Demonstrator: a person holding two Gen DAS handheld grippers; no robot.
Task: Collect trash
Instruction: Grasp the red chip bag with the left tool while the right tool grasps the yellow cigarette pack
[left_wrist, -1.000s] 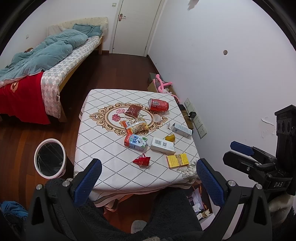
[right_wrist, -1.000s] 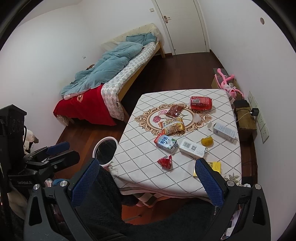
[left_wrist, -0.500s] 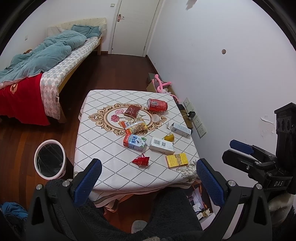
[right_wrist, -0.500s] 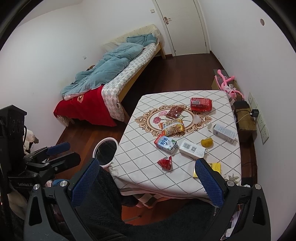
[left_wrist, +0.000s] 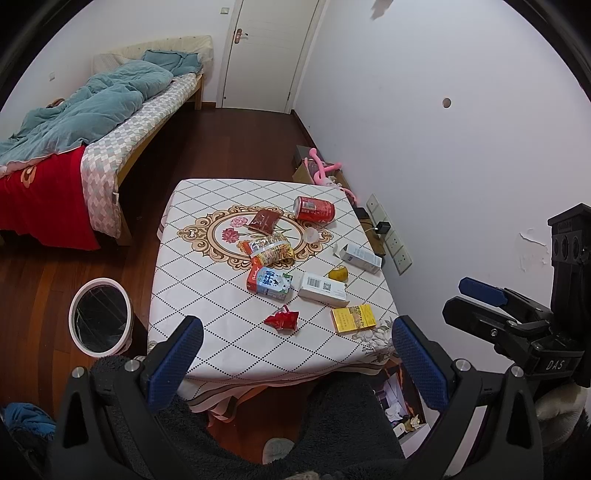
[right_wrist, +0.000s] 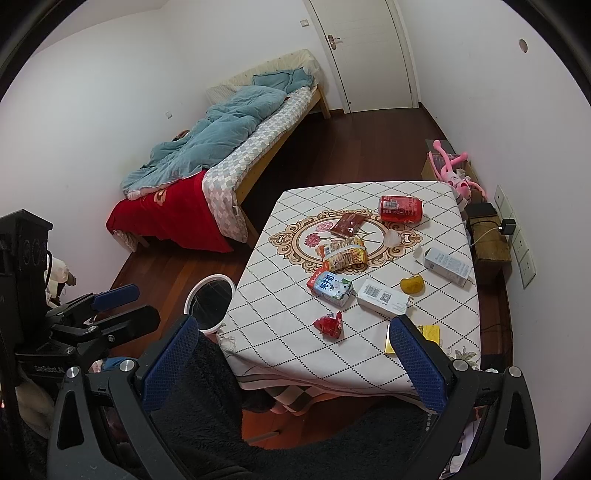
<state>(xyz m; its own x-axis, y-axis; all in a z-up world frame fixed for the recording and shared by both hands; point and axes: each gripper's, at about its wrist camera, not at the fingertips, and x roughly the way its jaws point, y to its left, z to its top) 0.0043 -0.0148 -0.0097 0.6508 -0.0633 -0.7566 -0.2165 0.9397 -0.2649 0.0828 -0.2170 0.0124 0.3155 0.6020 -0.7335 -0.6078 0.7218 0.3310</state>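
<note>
Both grippers are hanging up in the air at the near edge of the table (left_wrist: 192, 280), nothing in either one. The left gripper (left_wrist: 295, 354) has its jaws spread wide apart, and the right gripper (right_wrist: 295, 354) is the same, jaws wide with only air between them.

All the trash sits on the diamond-pattern tablecloth, out ahead of the jaws and below them. Closest, roughly straight out from the gap of the left jaws, is a crumpled red wrapper (left_wrist: 281, 319). Just off toward its right finger lies a flat yellow pack (left_wrist: 353, 319), which from the right wrist camera is half hidden behind that gripper's right finger. A bit further out are a small milk carton (left_wrist: 269, 282) and a white box with a barcode (left_wrist: 322, 289), side by side and about touching. Beyond the box there's a piece of orange peel (left_wrist: 338, 274) and another white carton (left_wrist: 360, 256) lying down. Further still: a snack bag (left_wrist: 269, 251), a dark red sachet (left_wrist: 263, 221), and a red can (left_wrist: 314, 209) on its side at the far end.

The white bin (left_wrist: 99, 316) with a black liner stands on the wood floor beside the table, off to the left of both sets of jaws.
</note>
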